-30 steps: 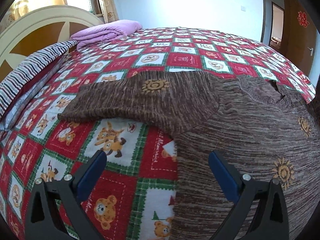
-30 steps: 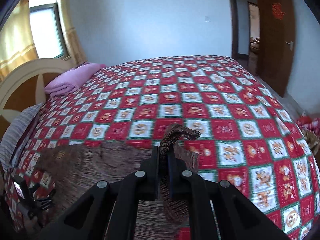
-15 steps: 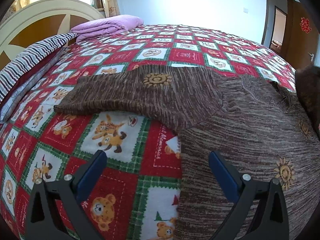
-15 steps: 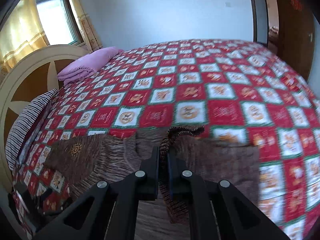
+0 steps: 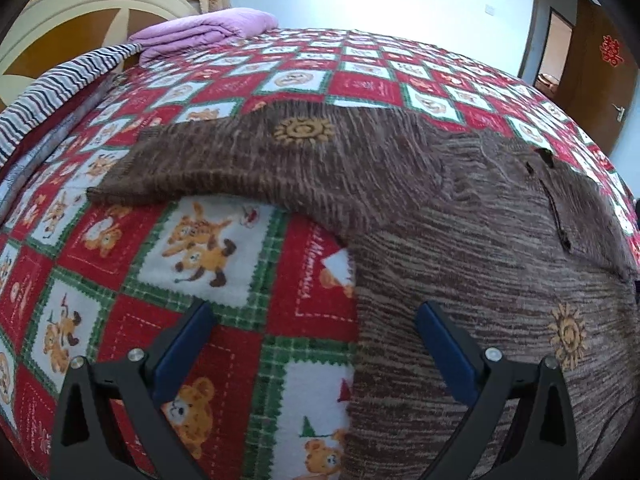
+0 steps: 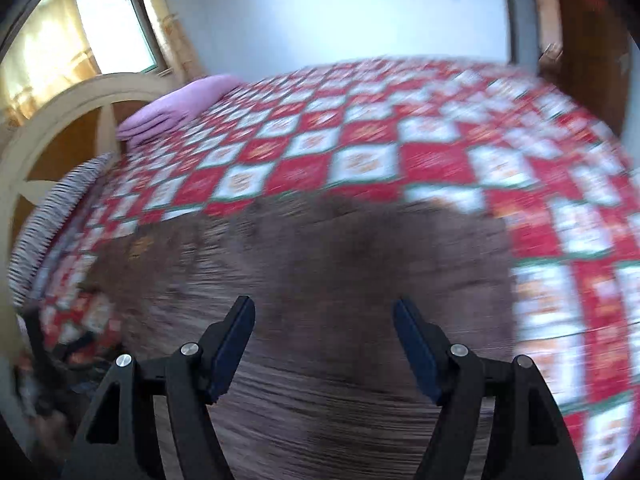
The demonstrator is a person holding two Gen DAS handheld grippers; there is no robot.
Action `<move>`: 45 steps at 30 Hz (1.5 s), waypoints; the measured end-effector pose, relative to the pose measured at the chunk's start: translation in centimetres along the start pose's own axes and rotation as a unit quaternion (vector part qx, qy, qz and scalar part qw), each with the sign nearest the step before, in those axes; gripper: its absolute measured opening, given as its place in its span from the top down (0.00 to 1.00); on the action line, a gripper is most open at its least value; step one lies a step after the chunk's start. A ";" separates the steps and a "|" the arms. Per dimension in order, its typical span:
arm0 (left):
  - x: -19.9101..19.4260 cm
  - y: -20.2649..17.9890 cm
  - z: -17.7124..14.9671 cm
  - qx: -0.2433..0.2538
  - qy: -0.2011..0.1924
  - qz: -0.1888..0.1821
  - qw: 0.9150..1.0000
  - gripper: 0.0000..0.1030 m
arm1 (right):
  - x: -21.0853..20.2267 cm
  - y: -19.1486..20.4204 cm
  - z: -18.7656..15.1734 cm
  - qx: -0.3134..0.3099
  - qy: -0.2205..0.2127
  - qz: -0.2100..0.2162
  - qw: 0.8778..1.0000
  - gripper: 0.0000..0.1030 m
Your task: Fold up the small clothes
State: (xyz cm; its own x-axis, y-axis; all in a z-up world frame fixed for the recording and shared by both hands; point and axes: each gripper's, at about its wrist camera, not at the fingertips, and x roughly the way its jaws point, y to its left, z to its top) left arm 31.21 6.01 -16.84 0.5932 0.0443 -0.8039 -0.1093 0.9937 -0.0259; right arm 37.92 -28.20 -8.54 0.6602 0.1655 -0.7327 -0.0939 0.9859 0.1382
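Observation:
A small brown knitted sweater (image 5: 480, 248) with sun motifs lies flat on the red checked bedspread (image 5: 224, 248). Its left sleeve (image 5: 256, 164) stretches out to the left. My left gripper (image 5: 316, 332) hovers open over the sweater's left edge, one finger above the bedspread and the other above the knit. In the blurred right wrist view the sweater (image 6: 320, 264) spreads below my right gripper (image 6: 324, 320), whose jaws are opening with nothing between them. The right sleeve lies folded over the body (image 5: 580, 208).
A folded purple blanket (image 5: 208, 32) and a striped pillow (image 5: 56, 84) lie by the cream headboard (image 5: 92, 12) at the far left. A brown door (image 5: 600, 64) stands at the right. The left gripper's dark frame (image 6: 36, 360) shows at the lower left of the right wrist view.
My right gripper has dropped toward the bed and let go of the sweater's sleeve, its jaws now spread wide. The sleeve now lies on the sweater's body. The left gripper has barely moved.

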 end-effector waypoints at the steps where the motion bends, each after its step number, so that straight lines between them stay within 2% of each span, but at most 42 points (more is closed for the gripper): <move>1: 0.1 0.0 0.0 0.000 0.002 -0.001 1.000 0.00 | -0.4 -1.1 -0.3 -0.001 -0.001 -0.021 1.000 0.30; 3: 0.1 -0.2 0.0 0.002 0.004 -0.003 1.000 0.00 | 0.4 -3.8 -1.6 0.022 0.030 -0.041 0.998 0.30; 6: 0.3 -0.2 -0.2 0.002 0.007 -0.004 1.000 0.00 | 2.4 -6.2 -4.4 0.050 0.086 -0.038 0.994 0.30; 9: 0.2 -0.3 -0.4 0.003 0.008 -0.007 1.000 0.00 | 1.5 -6.2 -5.6 0.018 0.060 -0.052 0.997 0.30; 12: 0.2 -0.2 -0.4 0.000 0.008 -0.008 1.000 0.00 | 0.3 -6.5 -5.7 0.024 0.047 -0.059 0.997 0.30; 14: 0.2 -0.3 -0.4 0.001 0.006 -0.006 1.000 0.00 | -0.8 -6.9 -4.8 0.041 0.025 -0.036 0.998 0.30; 16: 0.2 -0.2 -0.4 -0.001 0.006 -0.009 1.000 0.00 | -1.2 -6.4 -3.8 0.030 0.014 -0.028 0.999 0.30; 18: 0.2 -0.1 -0.4 -0.003 0.005 -0.011 1.000 0.00 | -0.3 -5.4 -2.7 0.007 0.019 -0.037 0.999 0.30; 20: 0.1 0.0 -0.4 -0.005 0.004 -0.015 1.000 0.00 | 1.6 -4.9 -2.1 0.003 0.042 -0.030 0.999 0.31; 21: 0.1 0.1 -0.4 -0.007 0.003 -0.017 1.000 0.00 | 2.9 -5.2 -1.9 0.002 0.056 -0.040 0.998 0.34; 22: 0.1 0.2 -0.5 -0.008 0.003 -0.019 1.000 0.00 | 3.4 -5.6 -2.2 0.001 0.063 -0.052 0.997 0.43; 23: 0.1 0.2 -0.5 -0.008 0.003 -0.020 1.000 0.00 | 4.0 -6.4 -2.4 0.007 0.071 -0.068 0.995 0.46; 24: 0.1 0.2 -0.5 -0.008 0.002 -0.020 1.000 0.00 | 4.3 -7.8 -2.8 0.025 0.072 -0.064 0.995 0.46; 26: 0.1 0.2 -0.5 -0.008 0.002 -0.019 1.000 0.00 | 3.5 -9.8 -3.6 0.051 0.055 -0.027 0.997 0.50; 28: 0.1 0.2 -0.5 -0.008 0.002 -0.020 1.000 0.00 | 2.8 -10.5 -3.9 0.051 0.058 -0.055 0.995 0.50; 31: 0.1 0.2 -0.5 -0.008 0.002 -0.020 1.000 0.00 | 1.9 -11.1 -3.9 0.063 0.053 -0.072 0.994 0.50; 33: 0.1 0.1 -0.5 -0.009 0.002 -0.020 1.000 0.00 | 1.1 -9.8 -3.0 0.034 0.027 -0.101 0.994 0.50; 35: 0.1 0.1 -0.5 -0.009 0.002 -0.020 1.000 0.00 | 1.3 -8.4 -1.9 0.005 0.019 -0.142 0.990 0.50; 38: 0.1 0.2 -0.5 -0.009 0.002 -0.020 1.000 0.00 | 3.2 -8.5 -0.7 0.016 0.042 -0.128 0.991 0.50; 41: 0.1 0.2 -0.5 -0.010 0.001 -0.022 1.000 0.00 | 5.1 -10.3 -0.9 0.010 0.062 -0.186 0.981 0.50; 44: 0.1 0.2 -0.5 -0.011 0.001 -0.023 1.000 0.00 | 4.8 -13.5 -1.5 0.054 0.053 -0.177 0.981 0.50; 45: 0.1 0.1 -0.5 -0.011 0.001 -0.023 1.000 0.00 | 4.4 -14.0 -1.6 0.054 0.054 -0.199 0.977 0.50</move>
State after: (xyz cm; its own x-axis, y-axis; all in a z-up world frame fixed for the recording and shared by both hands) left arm 30.89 6.10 -17.22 0.5962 -0.0015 -0.8029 -0.0988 0.9923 -0.0753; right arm 40.99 -41.19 -14.77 0.5457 -0.2237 -0.8076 0.2369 0.9656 -0.1074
